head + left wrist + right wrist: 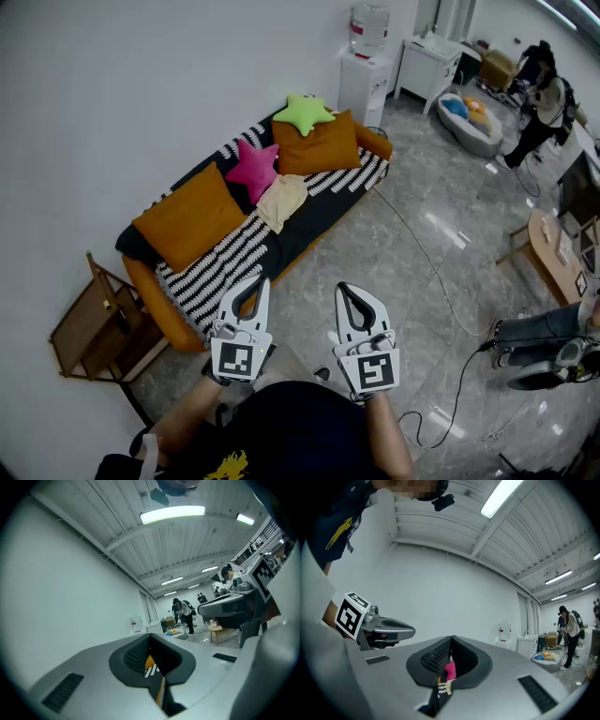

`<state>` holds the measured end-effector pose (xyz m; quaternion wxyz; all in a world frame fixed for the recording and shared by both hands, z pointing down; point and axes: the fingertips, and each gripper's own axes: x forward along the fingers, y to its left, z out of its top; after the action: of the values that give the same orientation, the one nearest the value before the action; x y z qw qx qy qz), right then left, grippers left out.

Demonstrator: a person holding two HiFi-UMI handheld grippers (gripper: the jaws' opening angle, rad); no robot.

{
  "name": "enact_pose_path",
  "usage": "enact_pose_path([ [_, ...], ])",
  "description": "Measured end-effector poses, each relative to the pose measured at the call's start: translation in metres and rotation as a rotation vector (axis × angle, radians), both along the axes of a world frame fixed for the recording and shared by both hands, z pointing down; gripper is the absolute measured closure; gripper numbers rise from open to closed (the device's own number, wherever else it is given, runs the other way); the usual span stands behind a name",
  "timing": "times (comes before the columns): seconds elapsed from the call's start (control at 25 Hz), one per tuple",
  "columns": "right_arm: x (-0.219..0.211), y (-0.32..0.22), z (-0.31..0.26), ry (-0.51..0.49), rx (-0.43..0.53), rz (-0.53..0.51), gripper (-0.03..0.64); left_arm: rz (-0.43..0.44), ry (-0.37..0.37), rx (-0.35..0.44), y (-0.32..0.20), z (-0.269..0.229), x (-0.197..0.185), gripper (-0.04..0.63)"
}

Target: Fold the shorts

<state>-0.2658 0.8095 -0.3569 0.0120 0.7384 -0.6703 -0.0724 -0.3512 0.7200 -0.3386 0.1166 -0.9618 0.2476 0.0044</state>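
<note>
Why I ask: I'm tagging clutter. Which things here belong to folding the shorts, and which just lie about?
Job: cream shorts on the sofa; left gripper, right gripper, both shut, empty.
Lying about: orange cushions, pink star cushion, green star cushion, wooden side table, water dispenser.

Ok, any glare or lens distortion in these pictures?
Head view: reflections streak the glossy grey floor. Left gripper view: fisheye bends the ribbed ceiling; the long ceiling lamp blows out. Right gripper view: dark rounded corners, bright strip light.
</note>
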Motion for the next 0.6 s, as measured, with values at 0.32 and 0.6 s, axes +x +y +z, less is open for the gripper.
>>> enact_pose_path([
  [0.32, 0.013, -0.002, -0.007, 0.000, 0.007, 0.015, 0.601, 0.021, -0.016, -0.005, 0.010, -0.001, -0.001, 0.583],
  [0.6, 0.015, -0.012, -0.002, 0.003, -0.010, -0.035, 0.601, 0.004, -0.044, 0.019, 0.003, -0.001, -0.001, 0.583],
])
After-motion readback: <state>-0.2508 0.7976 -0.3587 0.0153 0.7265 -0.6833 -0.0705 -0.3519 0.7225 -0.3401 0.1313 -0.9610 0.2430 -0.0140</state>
